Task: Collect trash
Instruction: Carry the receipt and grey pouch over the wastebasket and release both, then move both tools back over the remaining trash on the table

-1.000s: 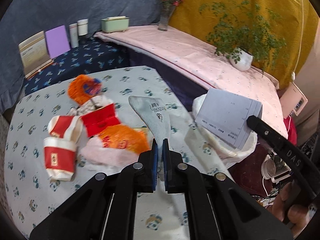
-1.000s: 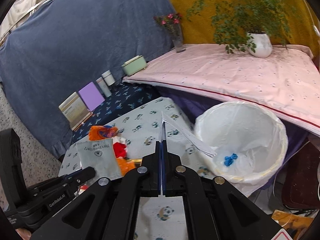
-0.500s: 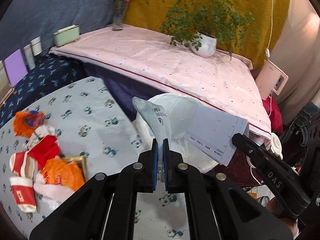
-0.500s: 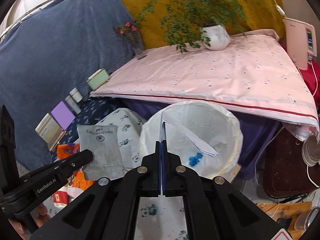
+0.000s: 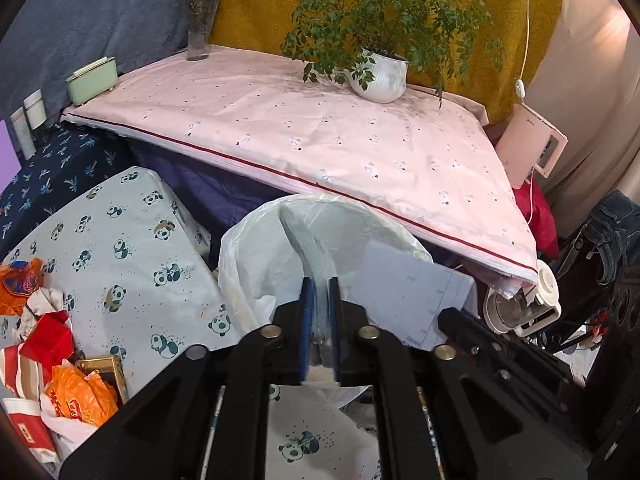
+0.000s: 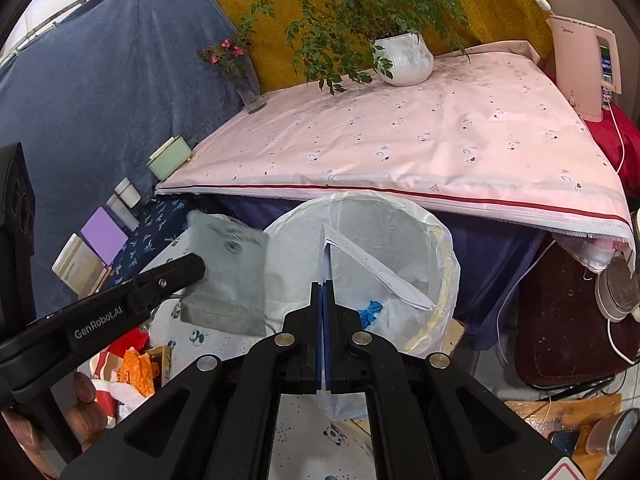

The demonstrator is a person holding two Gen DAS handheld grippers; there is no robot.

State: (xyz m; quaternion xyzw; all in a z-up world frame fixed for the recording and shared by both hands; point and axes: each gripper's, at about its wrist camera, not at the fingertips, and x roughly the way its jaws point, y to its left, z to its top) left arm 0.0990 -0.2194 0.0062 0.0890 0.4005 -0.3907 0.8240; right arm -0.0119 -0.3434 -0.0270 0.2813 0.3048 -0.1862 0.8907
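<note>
My left gripper (image 5: 319,292) is shut on a grey cloth pouch (image 5: 304,244) and holds it over the white-lined trash bin (image 5: 248,256). The pouch (image 6: 228,272) and the left gripper (image 6: 188,270) also show in the right wrist view, at the bin's left rim. My right gripper (image 6: 322,286) is shut on a folded sheet of white paper (image 6: 372,268) held over the bin (image 6: 440,256); the paper (image 5: 404,292) shows in the left wrist view. A blue scrap (image 6: 370,310) lies inside the bin.
Red, orange and white wrappers (image 5: 52,368) lie piled on the panda-print table (image 5: 120,248) at left. A pink-covered table (image 5: 320,128) with a potted plant (image 5: 380,76) and flower vase (image 5: 198,36) stands behind the bin. Appliances and cables (image 6: 580,320) crowd the floor at right.
Both grippers have swung right from the table towards the bin. The pouch and the paper now hang over the bin's opening; the wrapper pile has slid to the left edge.
</note>
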